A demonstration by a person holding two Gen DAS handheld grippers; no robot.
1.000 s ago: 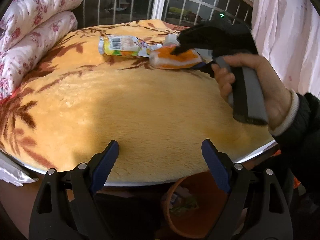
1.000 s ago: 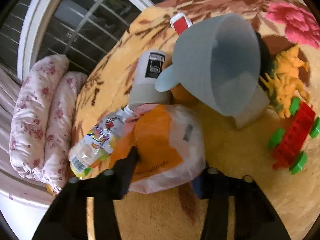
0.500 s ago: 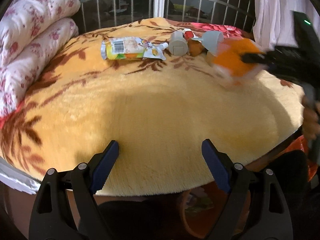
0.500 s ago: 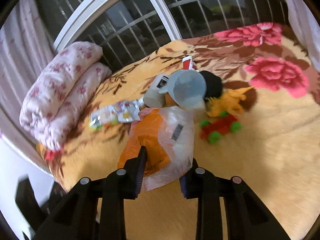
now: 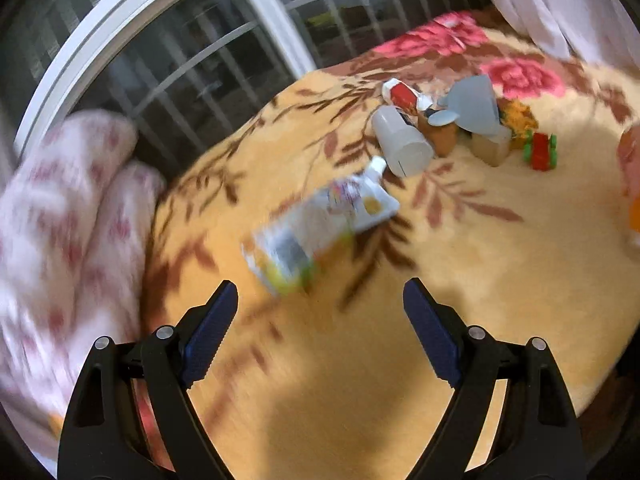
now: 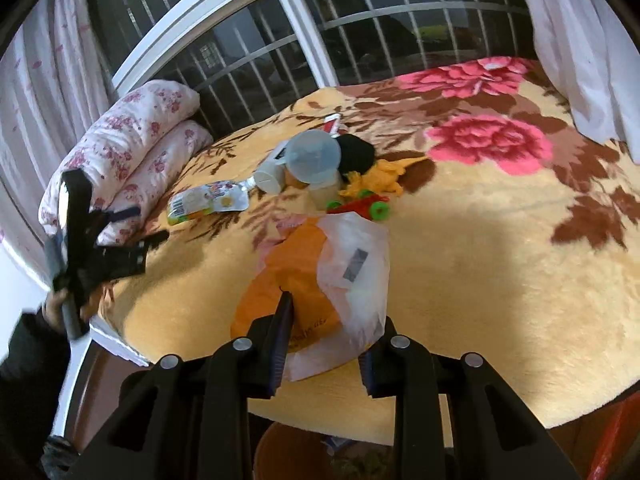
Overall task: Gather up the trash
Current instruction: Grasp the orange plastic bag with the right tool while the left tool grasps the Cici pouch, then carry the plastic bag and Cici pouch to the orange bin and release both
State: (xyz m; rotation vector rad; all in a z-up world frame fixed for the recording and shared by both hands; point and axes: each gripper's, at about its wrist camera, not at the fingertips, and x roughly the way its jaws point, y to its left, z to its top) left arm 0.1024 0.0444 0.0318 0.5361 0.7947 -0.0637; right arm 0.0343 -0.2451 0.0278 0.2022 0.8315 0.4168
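Note:
My right gripper (image 6: pixel 326 332) is shut on an orange and white plastic bag (image 6: pixel 320 280), held above the yellow floral blanket (image 6: pixel 480 280) near the bed's front edge. A printed drink pouch (image 5: pixel 316 228) lies flat on the blanket just beyond my left gripper (image 5: pixel 318 300), which is open and holds nothing. Seen from the right wrist, the left gripper (image 6: pixel 150 224) hovers at the bed's left side, short of the pouch (image 6: pixel 208 202). Farther back lie a white bottle (image 5: pixel 402 146), a red and white wrapper (image 5: pixel 402 94) and a grey cup (image 5: pixel 472 108).
A yellow toy (image 6: pixel 384 178), a red and green toy car (image 6: pixel 360 206) and a black item (image 6: pixel 356 154) sit in the same pile. Rolled floral bedding (image 6: pixel 132 136) lines the left side. An orange bin (image 6: pixel 280 452) stands below the bed's edge. A barred window and curtain (image 6: pixel 580 40) are behind.
The right gripper closed on the orange bag and carried it back from the pile towards the bed's front edge. The left gripper swung and rolled towards the pouch, which now lies just ahead.

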